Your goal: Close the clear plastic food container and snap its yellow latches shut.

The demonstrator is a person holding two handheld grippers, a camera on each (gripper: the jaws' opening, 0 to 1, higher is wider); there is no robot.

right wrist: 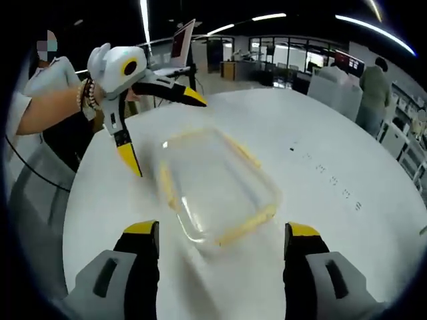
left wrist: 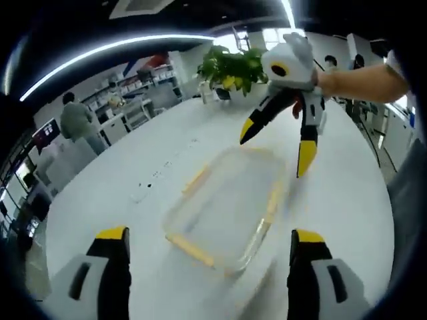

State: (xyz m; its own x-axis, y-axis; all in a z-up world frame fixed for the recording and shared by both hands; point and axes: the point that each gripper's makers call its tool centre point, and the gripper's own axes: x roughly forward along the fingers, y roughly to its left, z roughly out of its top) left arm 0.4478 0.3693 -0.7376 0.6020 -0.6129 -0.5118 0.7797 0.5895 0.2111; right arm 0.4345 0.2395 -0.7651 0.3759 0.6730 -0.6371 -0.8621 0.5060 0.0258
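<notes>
While both spread-jawed claws hover apart, container (left wrist: pixel 227 203) rests untouched

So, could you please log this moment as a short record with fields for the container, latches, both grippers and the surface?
container: clear plastic food container, lying flat, blurred
latches: yellow latches along its edges; snapped or not, cannot tell
left gripper: left gripper, open, above the container, not touching
right gripper: right gripper, open, above the container, not touching
surface: white round table
background: potted plant at the far edge
</notes>
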